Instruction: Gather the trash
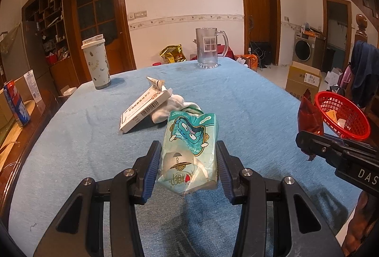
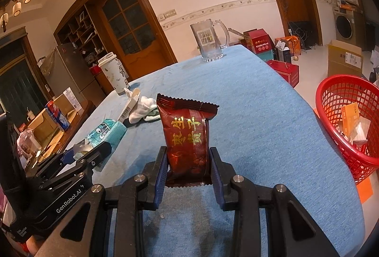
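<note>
A white box (image 1: 144, 107) and crumpled sock (image 1: 169, 106) lie ahead on the blue table (image 1: 248, 100); a red basket (image 2: 350, 119) sits right. The left gripper (image 1: 188, 162) clamps a teal packet (image 1: 189, 148), the right gripper (image 2: 187, 162) a red packet (image 2: 187, 134).

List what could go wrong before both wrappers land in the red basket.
1. The red basket sits off the table's right edge, so a short drop of the dark red snack packet would likely hit the floor.
2. The left gripper pinches the soft teal pack only at its sides; it may slip.
</note>
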Tool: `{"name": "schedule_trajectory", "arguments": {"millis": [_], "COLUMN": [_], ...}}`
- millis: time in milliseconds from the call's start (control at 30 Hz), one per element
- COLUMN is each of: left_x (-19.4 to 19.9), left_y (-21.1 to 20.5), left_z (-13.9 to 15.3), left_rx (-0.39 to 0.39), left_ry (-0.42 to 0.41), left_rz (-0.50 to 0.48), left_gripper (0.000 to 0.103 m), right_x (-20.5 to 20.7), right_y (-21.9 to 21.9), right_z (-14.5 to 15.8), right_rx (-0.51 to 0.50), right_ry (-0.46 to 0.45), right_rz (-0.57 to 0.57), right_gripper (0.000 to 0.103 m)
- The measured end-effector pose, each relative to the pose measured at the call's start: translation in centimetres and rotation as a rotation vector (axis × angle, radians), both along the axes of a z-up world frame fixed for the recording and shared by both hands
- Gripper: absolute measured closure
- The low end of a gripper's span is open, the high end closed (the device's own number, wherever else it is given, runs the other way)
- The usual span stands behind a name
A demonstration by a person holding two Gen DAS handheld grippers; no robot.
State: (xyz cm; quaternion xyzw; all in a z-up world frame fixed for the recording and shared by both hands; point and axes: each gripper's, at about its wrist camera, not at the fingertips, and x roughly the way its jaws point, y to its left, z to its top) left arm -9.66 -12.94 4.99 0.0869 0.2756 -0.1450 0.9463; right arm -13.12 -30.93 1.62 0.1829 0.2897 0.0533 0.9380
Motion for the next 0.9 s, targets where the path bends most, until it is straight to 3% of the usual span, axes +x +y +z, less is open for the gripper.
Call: {"name": "schedule_trajectory", "arguments": {"millis": [400,900], "left_x": [0.1,-0.7], "left_y": [-0.8,-4.9], "left_z": [-0.2,0.2], "left_rx": [0.015,0.07], "left_ry": [0.01,-0.021], "left_rz": [-0.012,-0.074], "left_gripper": [0.059,0.059], "right_x": [-0.2,-2.0], "right_y": [-0.4,-4.6], "right_z": [-0.3,-0.5], "right_rx": [0.017,0.075], "right_ry": [-0.001,-0.012], "right_rz": [-0.01,-0.081], "right_gripper": [0.066,0.066]}}
